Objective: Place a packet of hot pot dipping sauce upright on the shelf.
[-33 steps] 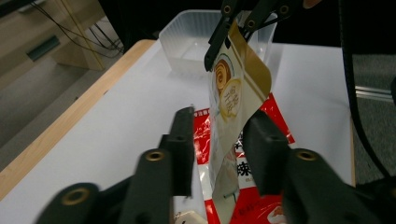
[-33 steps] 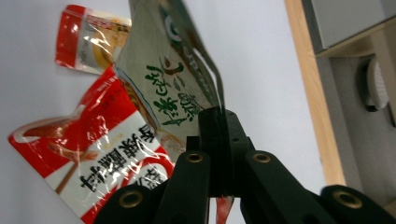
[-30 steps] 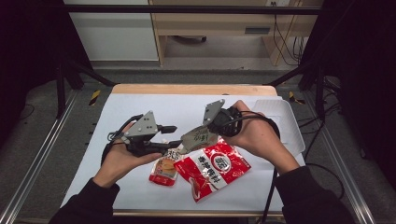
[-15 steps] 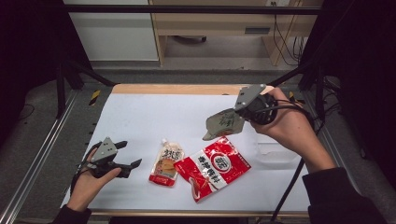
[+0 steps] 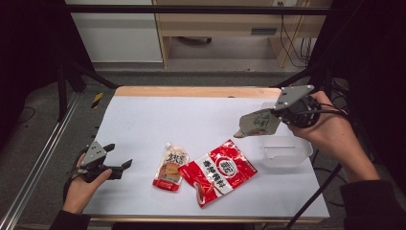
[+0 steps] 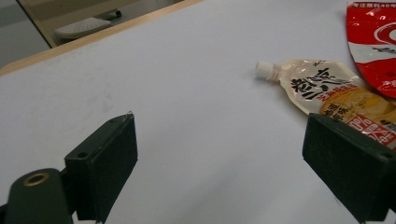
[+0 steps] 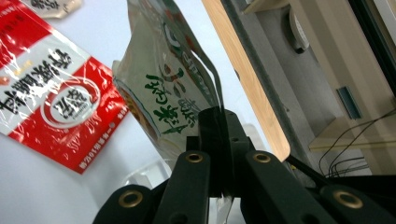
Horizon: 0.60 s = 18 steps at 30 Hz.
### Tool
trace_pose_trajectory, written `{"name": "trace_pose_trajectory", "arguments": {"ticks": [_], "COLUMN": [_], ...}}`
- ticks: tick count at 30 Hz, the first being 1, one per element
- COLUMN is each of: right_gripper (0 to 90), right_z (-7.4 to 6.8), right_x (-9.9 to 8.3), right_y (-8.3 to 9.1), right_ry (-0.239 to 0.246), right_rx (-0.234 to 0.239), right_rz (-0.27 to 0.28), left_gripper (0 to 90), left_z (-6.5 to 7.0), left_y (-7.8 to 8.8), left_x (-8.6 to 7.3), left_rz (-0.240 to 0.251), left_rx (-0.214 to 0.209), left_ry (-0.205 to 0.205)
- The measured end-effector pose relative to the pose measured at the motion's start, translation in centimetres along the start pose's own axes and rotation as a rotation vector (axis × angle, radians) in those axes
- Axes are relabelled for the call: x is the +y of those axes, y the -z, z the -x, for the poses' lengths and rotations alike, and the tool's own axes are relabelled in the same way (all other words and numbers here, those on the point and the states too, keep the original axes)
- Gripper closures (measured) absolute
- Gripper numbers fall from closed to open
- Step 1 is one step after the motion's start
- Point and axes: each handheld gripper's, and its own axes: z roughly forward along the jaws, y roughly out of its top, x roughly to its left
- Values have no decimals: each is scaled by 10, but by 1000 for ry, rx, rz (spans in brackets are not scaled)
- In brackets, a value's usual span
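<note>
My right gripper [image 5: 281, 112] is shut on the top edge of a green-and-white pouch [image 5: 258, 123], which hangs in the air above the clear tub [image 5: 285, 151] at the table's right. In the right gripper view the jaws [image 7: 219, 135] pinch the pouch [image 7: 168, 84]. My left gripper [image 5: 119, 155] rests low at the front left; its jaws have just been opening and nothing is between them [image 6: 224, 172]. A beige spout pouch [image 5: 171, 167] [image 6: 327, 91] and a red snack bag [image 5: 218, 170] [image 7: 51, 98] lie flat in the middle.
The white table top [image 5: 191, 115] has a wooden far edge [image 5: 196, 91]. The clear tub's rim [image 7: 149, 175] is under the held pouch. Cables trail from both grippers. A metal rail [image 5: 38, 167] runs along the left side.
Both grippers were together at the table's middle. The left one drew back to the front left and down, its jaws widening. The right one carried the green-and-white pouch rightward over the clear tub.
</note>
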Motion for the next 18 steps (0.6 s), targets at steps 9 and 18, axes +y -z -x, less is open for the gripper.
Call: {"name": "trace_pose_trajectory", "arguments": {"ticks": [9,18], "right_gripper": [900,900], "right_z": [7,5], "right_x": [-45,-79], "right_y": [6,7], "right_ry": [-50,-93], "right_rx": [-11,2], "right_rz": [-38,-40], "left_gripper": [92,91], "left_z": [-1,1], "left_y": [-4,-5], "left_x": [-2,-2], "left_rz": [-8,-18], "left_rx": [-1,-2], "left_ry": [5,-6]}}
